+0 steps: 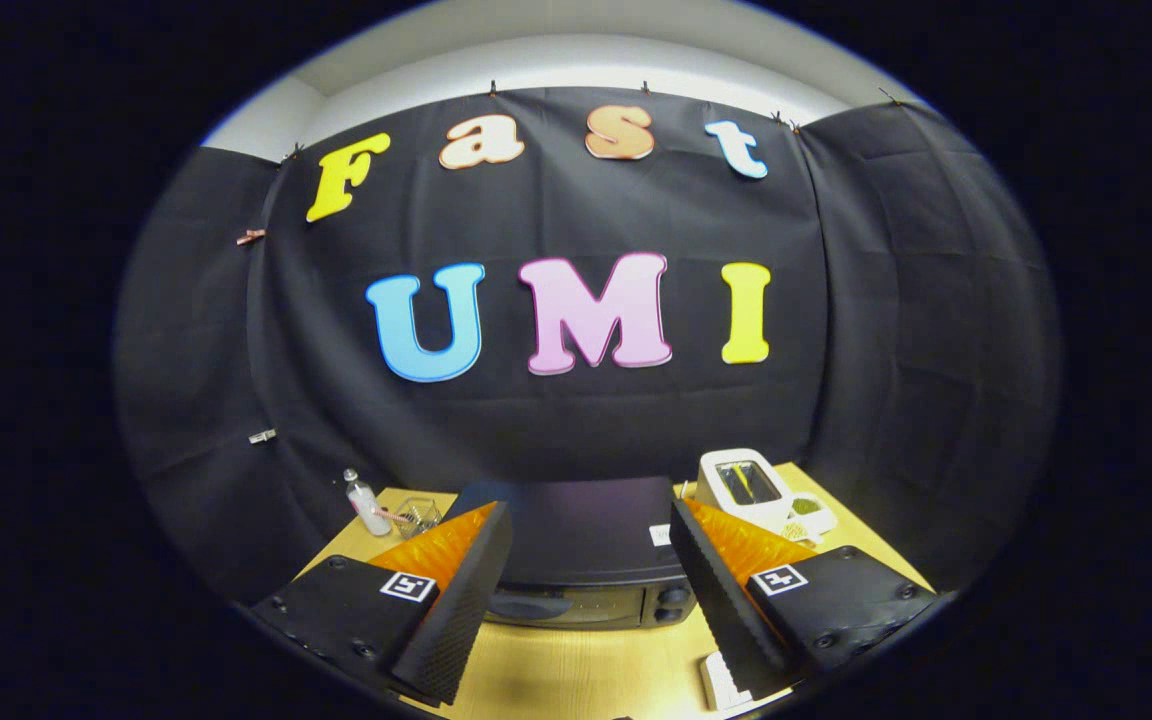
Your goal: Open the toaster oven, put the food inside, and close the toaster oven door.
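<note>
Jaws: spread wide, nothing between them, gripper [591, 610] released, hanging above the table.
Fingers: left finger [456, 610] and right finger [726, 600] flank the oven's front, no contact with it that I can see.
Toaster oven: dark box [581, 545] at 12 o'clock from the gripper, just ahead of the fingertips and partly between them, seen from above and in front.
Oven door: looks shut, front face [576, 605] low between the fingers, handle bar on its left part; hard to see detail.
Oven knobs: two round knobs [674, 602] on the right end of the front, just beside the right finger.
Oven top: flat, dark, small white label [661, 535] near its right edge.
Table: light wood [576, 670], bare patch between the fingers, in front of the oven.
White appliance: white, slot-topped toaster-like unit [741, 485] at 1 o'clock, beyond the right finger, beside the oven's right rear corner.
Small dish: white with something green in it [806, 510], touching or just beside the white appliance, further toward 2 o'clock.
Bottle: small clear bottle [366, 502], tilted, at 10 o'clock beyond the left finger, left of the oven.
Wire basket: small wire holder [419, 517] just right of the bottle, near the oven's left rear corner.
White object: ridged white piece [721, 685] on the table under the right finger at 5 o'clock; cannot tell what it is.
Food: cannot tell which item it is.
</note>
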Demonstrator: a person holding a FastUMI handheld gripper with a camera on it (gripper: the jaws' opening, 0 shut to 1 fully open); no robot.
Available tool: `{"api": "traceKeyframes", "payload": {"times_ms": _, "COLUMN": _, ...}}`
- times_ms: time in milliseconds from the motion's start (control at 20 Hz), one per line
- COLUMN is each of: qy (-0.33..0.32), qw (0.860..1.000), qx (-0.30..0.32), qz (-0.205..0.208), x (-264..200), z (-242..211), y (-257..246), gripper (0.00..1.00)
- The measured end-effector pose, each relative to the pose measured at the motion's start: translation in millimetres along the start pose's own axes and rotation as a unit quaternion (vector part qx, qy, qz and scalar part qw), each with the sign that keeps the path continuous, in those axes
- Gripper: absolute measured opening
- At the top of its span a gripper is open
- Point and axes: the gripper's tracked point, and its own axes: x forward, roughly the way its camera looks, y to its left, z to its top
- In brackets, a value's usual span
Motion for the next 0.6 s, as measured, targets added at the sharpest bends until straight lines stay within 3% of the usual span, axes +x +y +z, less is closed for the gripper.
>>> {"api": "traceKeyframes", "payload": {"times_ms": 200, "qy": -0.045, "qw": 0.999, "qx": -0.025, "qz": -0.018, "x": -22.3, "z": 38.5, "y": -19.5, "gripper": 0.98}}
{"api": "traceKeyframes", "payload": {"times_ms": 600, "qy": -0.065, "qw": 0.996, "qx": -0.030, "qz": -0.054, "x": -45.8, "z": 49.5, "y": -49.9, "gripper": 0.98}}
